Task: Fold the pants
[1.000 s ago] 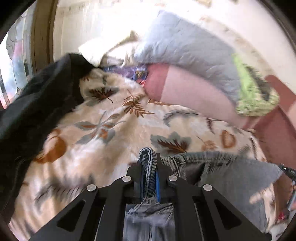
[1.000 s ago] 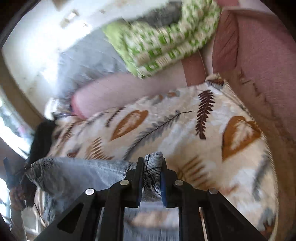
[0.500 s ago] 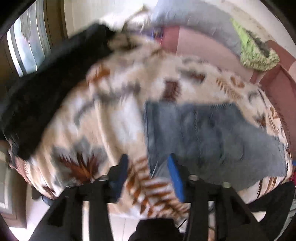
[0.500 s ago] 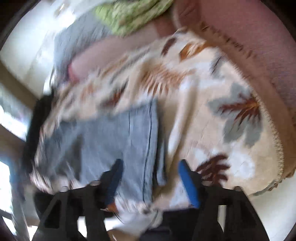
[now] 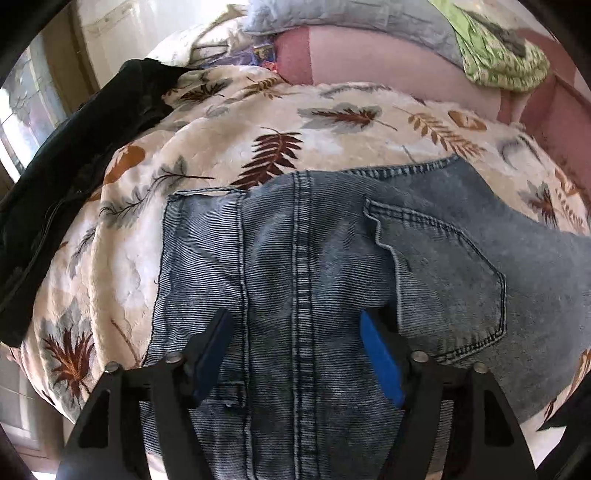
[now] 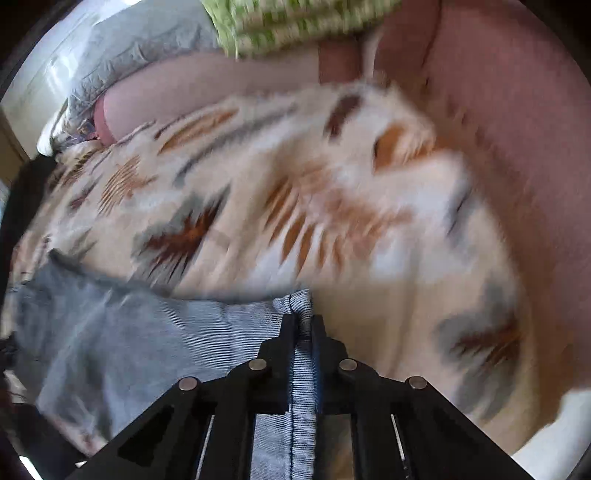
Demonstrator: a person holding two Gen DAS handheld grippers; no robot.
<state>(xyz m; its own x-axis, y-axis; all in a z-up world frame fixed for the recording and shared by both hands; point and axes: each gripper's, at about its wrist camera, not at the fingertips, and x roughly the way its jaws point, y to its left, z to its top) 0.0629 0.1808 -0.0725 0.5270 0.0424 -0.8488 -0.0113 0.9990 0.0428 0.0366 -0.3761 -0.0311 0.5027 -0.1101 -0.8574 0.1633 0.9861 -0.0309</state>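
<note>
The blue denim pants (image 5: pixel 325 258) lie folded on a cream blanket with a leaf print (image 5: pixel 258 122), back pocket up at the right. My left gripper (image 5: pixel 295 347) hovers open just above the pants' near part, a fold seam between its blue pads. In the right wrist view my right gripper (image 6: pixel 303 325) is shut on a hem edge of the pants (image 6: pixel 147 332), which stretch away to the left over the blanket (image 6: pixel 295 184). That view is blurred by motion.
A black garment (image 5: pixel 74 155) lies along the blanket's left side. Pink sofa cushions (image 5: pixel 388 62), a grey pillow (image 5: pixel 351 14) and a green patterned cloth (image 5: pixel 502 62) stand behind. The pink sofa arm (image 6: pixel 517 110) is at the right.
Both grippers let go of the pants and drew back. The left one now hangs open over the folded pants. The right one has closed again on a hem edge.
</note>
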